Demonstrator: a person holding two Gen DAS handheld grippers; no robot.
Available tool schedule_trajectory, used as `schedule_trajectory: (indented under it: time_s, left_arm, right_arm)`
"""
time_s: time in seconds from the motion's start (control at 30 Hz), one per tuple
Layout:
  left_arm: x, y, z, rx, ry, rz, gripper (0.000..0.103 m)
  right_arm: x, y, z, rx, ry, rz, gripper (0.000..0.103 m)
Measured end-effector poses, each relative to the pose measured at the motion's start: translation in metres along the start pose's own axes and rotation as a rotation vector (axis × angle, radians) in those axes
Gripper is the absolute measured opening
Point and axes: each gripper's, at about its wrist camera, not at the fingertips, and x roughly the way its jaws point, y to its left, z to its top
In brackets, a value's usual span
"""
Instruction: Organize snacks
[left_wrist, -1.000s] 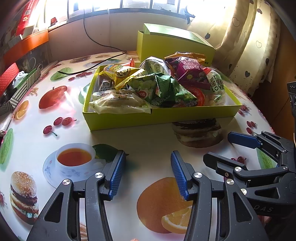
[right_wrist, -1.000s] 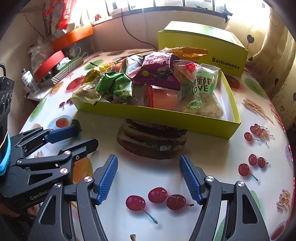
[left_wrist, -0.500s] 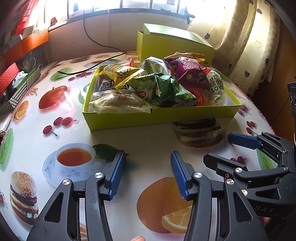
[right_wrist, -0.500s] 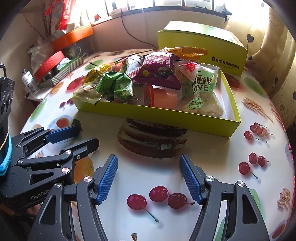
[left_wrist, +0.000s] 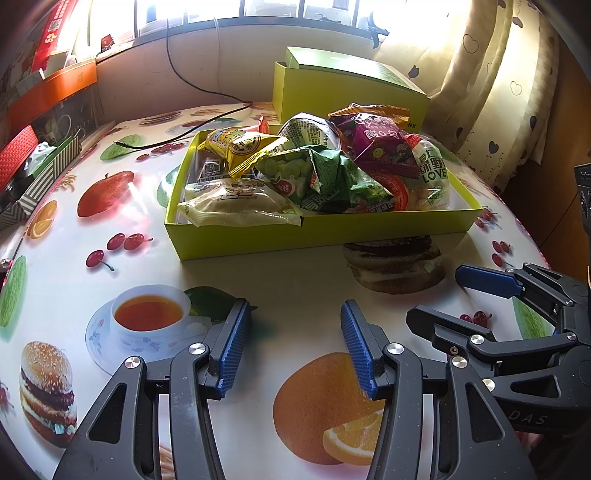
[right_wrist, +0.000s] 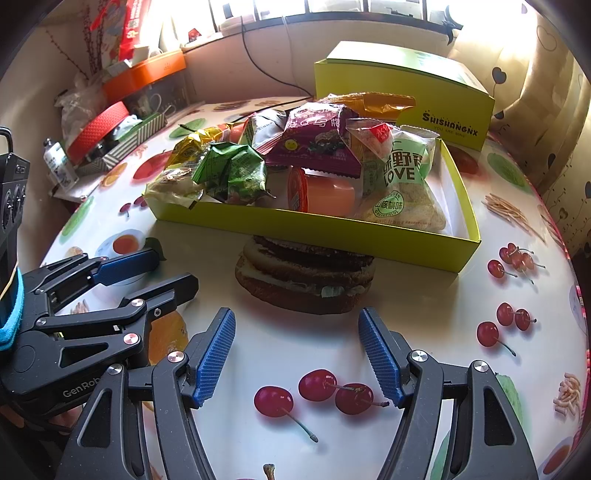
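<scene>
The left gripper hovers over the printed tablecloth, its 2 blue pads spread wide and holding nothing. Ahead, the yellow-green tray is heaped with snack packets. The right gripper hovers just beside the left, spread wide too, holding nothing, facing the tray's front wall.

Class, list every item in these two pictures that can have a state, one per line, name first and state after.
left claw: open, empty, low over the table
right claw: open, empty, low over the table
yellow-green tray: uncovered, heaped with snack packets
lidded green box: shut, behind the tray
green snack bag: crumpled, lying in the tray
orange jelly cup: on its side in the tray
black cable: loose end lying on the table
</scene>
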Motion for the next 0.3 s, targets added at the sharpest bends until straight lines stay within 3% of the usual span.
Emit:
schedule_trajectory:
  time_s: [0.3]
  left_arm:
    - [0.0,-0.0001,0.0,-0.001,0.0,-0.001,0.052]
  right_arm:
    - [-0.0001,0.0,0.0002,0.0,0.0,-0.001,0.069]
